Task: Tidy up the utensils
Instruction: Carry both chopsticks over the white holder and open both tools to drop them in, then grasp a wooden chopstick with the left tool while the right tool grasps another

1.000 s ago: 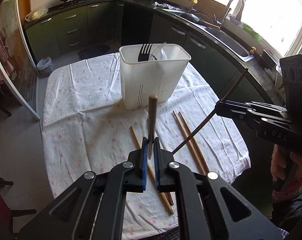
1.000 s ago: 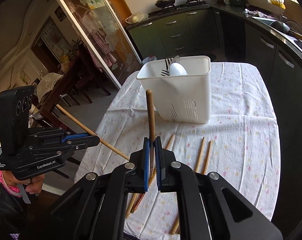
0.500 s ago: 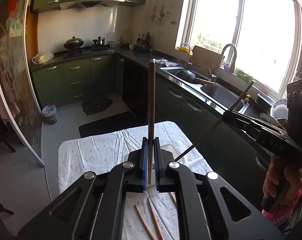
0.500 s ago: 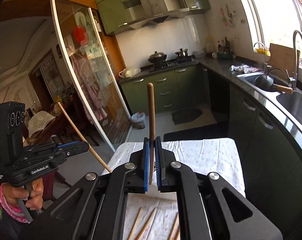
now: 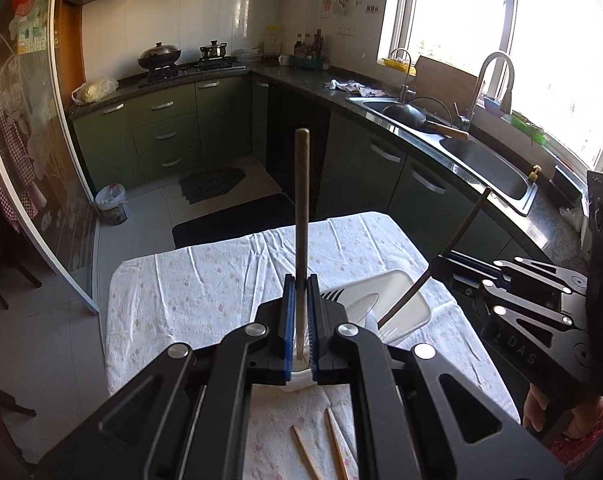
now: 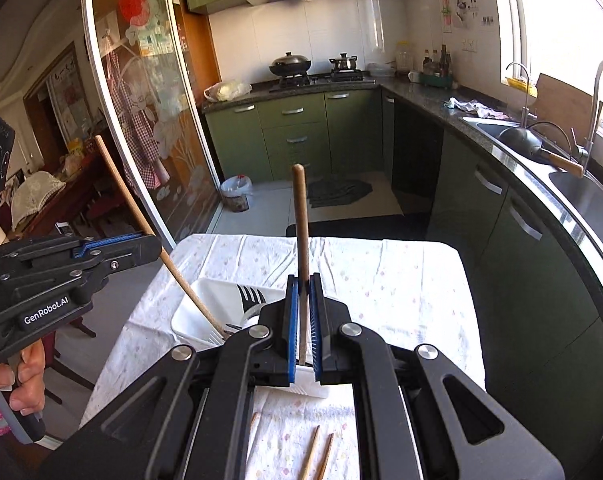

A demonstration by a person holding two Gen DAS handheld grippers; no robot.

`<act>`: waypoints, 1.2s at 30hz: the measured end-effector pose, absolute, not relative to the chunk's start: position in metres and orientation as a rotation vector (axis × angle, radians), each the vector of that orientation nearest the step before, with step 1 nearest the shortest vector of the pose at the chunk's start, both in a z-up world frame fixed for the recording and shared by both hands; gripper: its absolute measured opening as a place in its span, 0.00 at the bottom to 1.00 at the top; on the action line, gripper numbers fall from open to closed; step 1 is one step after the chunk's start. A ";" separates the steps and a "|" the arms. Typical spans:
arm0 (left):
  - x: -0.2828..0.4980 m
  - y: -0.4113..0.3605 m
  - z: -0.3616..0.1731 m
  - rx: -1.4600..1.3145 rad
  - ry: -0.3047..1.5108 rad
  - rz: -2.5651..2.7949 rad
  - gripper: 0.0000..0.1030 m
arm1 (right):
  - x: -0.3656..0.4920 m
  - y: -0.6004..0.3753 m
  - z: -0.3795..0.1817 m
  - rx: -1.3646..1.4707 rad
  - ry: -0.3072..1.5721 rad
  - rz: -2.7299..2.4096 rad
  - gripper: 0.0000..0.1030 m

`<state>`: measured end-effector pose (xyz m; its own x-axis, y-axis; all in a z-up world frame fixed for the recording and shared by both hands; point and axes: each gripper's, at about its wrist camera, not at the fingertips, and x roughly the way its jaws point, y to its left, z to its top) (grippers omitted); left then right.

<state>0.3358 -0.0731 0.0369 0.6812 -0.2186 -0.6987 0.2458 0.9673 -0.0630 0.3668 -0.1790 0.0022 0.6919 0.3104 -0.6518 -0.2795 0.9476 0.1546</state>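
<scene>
Wooden chopsticks sit clamped in both our grippers, and both now hang over the white holder (image 5: 397, 300), where half a second ago the cameras looked mostly out at the kitchen and a second ago the holder stood well ahead on the table. We judge the carry to be nearly over: what is left is to lower and let go.

Our left gripper (image 5: 300, 320) is closed on its chopstick (image 5: 302, 216), which stands upright between the blue pads. Our right gripper (image 6: 301, 320) is likewise closed on its own chopstick (image 6: 300, 220), also upright.

The left view shows the right gripper from the side, its chopstick slanting down so that the lower end is inside the holder, near the fork (image 5: 332, 295) and spoon (image 5: 361, 307). It also shows two loose chopsticks (image 5: 321, 448) on the cloth (image 5: 205, 284) below us.

The right view shows the left chopstick slanting down with its tip already inside the holder's near-left corner, which the left camera cannot see past its own jaws. Here three loose chopsticks (image 6: 317, 456) lie on the cloth, one more than the left view gives. Neither view shows how deep either tip reaches.
</scene>
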 end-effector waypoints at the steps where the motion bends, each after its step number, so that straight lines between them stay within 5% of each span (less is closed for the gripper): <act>1: 0.337 -0.073 0.031 0.043 0.791 -0.257 0.06 | 0.368 -0.178 -0.002 0.038 0.745 0.329 0.06; 5: 0.339 -0.071 0.014 0.048 0.830 -0.242 0.06 | 0.369 -0.179 -0.013 0.040 0.774 0.344 0.07; 10: 0.324 -0.068 0.012 0.057 0.842 -0.250 0.28 | 0.355 -0.189 -0.004 0.058 0.752 0.358 0.10; 16: 0.289 -0.065 -0.001 0.071 0.894 -0.260 0.39 | 0.322 -0.209 0.007 0.092 0.727 0.384 0.14; 29: 0.253 -0.066 -0.145 0.050 1.286 -0.186 0.40 | 0.274 -0.234 -0.053 0.092 0.880 0.397 0.23; 36: 0.252 -0.077 -0.170 0.043 1.350 -0.146 0.29 | 0.271 -0.224 -0.103 0.043 1.017 0.425 0.23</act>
<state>0.2519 -0.0770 -0.1704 0.2119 -0.0805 -0.9740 0.1298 0.9901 -0.0536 0.2710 -0.2237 -0.1033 0.4513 0.3637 -0.8149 -0.3242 0.9176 0.2299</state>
